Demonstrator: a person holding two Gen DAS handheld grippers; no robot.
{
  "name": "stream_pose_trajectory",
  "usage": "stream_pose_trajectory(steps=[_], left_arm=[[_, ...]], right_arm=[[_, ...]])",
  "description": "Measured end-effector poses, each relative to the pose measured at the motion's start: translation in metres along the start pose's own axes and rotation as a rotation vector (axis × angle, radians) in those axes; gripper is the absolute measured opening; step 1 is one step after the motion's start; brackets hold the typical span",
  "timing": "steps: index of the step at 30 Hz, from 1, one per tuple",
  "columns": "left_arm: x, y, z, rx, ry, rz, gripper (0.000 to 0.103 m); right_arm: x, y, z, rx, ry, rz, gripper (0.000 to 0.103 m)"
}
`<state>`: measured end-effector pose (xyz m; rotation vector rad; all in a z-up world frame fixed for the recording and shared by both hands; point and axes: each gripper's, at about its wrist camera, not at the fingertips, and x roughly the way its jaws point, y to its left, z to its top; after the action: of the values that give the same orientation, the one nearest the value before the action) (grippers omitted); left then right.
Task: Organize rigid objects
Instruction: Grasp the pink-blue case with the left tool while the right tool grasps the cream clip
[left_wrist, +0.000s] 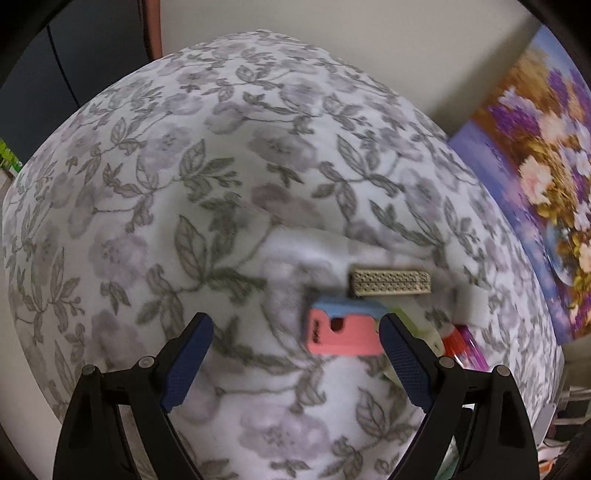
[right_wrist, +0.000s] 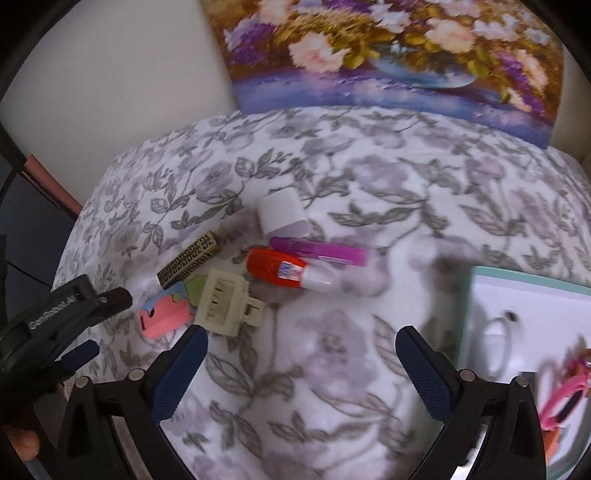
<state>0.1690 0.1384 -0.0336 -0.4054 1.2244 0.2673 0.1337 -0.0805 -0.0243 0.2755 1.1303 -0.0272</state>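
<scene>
Both grippers open, holding nothing: left gripper (left_wrist: 295, 332), right gripper (right_wrist: 301, 345). Small items clustered on floral cloth (right_wrist: 332, 369): pink eraser (right_wrist: 162, 314) touching cream hair clip (right_wrist: 221, 299); red bottle (right_wrist: 280, 271) just beyond clip; white box (right_wrist: 524, 306) well apart from clip.

left gripper (left_wrist: 295, 363): black plastic frame, two angled arms
left fingers (left_wrist: 186, 363): dark blue pads with a fine dotted grip texture
left screws (left_wrist: 88, 369): round silver pivot heads, two on each arm
right gripper (right_wrist: 301, 373): same black frame, with triangular recesses in the arms
right fingers (right_wrist: 181, 373): dark blue, textured
marking (right_wrist: 51, 314): white lettering on the left gripper's black side, too blurred to read
</scene>
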Motion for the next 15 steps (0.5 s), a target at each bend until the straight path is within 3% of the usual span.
stream_pose_trajectory(steps=[9,15], left_arm=[[0.025,0.006,0.002,-0.013,0.054,-0.021,0.092],[0.032,0.007,0.004,-0.011,0.066,-0.038,0.092]], right_arm=[[0.047,0.027,0.001,-0.011,0.06,0.012,0.103],[0.063,0.041,0.006,-0.029,0.069,-0.035,0.103]])
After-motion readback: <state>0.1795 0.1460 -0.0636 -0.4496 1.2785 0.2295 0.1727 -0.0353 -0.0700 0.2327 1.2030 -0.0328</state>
